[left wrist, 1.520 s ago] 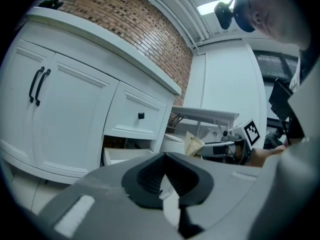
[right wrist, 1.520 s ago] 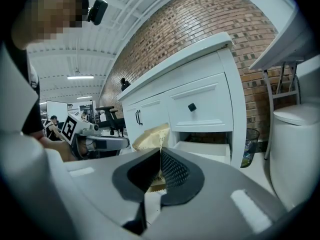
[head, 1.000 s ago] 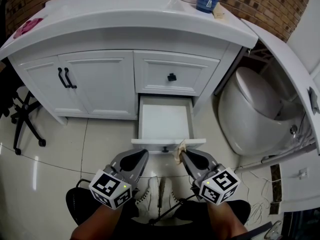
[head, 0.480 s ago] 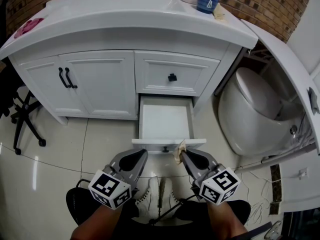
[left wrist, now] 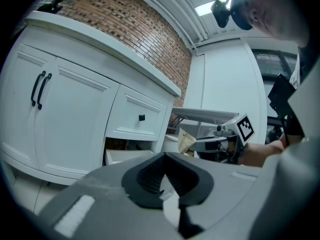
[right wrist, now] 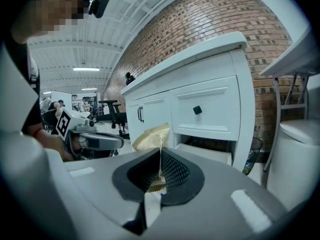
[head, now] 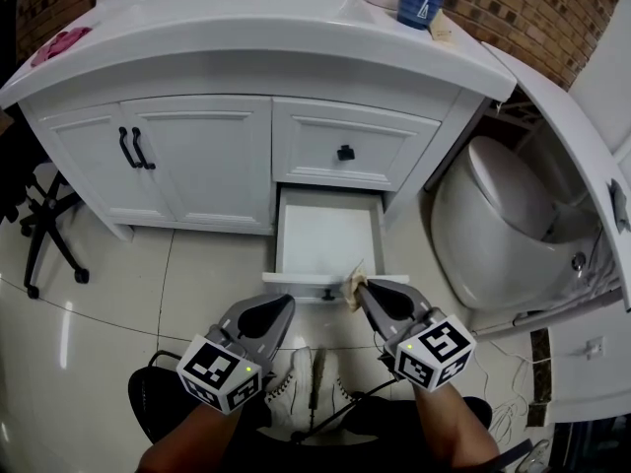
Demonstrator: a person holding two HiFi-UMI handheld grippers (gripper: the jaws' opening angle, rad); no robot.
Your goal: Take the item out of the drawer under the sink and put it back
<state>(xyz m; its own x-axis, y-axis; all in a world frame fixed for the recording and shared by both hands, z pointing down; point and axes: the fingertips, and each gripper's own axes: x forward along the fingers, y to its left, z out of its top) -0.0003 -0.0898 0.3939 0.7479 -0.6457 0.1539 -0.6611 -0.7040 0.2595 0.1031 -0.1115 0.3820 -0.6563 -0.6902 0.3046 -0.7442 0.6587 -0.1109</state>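
your right gripper (head: pixel 361 287) has crept a little toward the vanity since the earlier frames, so the tan paper packet (head: pixel 352 286) now overlaps the front edge of the open drawer (head: pixel 328 236) in the head view instead of hanging just short of it. your left gripper (head: pixel 286 302) has stayed where it was.

your right jaws are clenched on the packet's lower end. in the right gripper view the packet (right wrist: pixel 150 136) stands up out of the pinched tips, creased and tilted to the left. it is in the air, out of the drawer, close to the drawer's front right corner. whether it hangs over the drawer's front edge or just short of it, you cannot tell from these views.

your left jaws are closed tip to tip with nothing between them. they sit just left of the right gripper, near the drawer's front left corner and short of its front edge. the left gripper view shows your right gripper (left wrist: pixel 199 144) from the side, the packet (left wrist: pixel 186 141) sticking out of its tip.

the drawer is the lower one under the sink, pulled out, its white bottom bare. above it the upper drawer is shut, showing its black knob (head: pixel 345 153). a blue mug (head: pixel 419 3) stands on the bench at its right end, and a toilet (head: pixel 503 215) sits to the right of the vanity.
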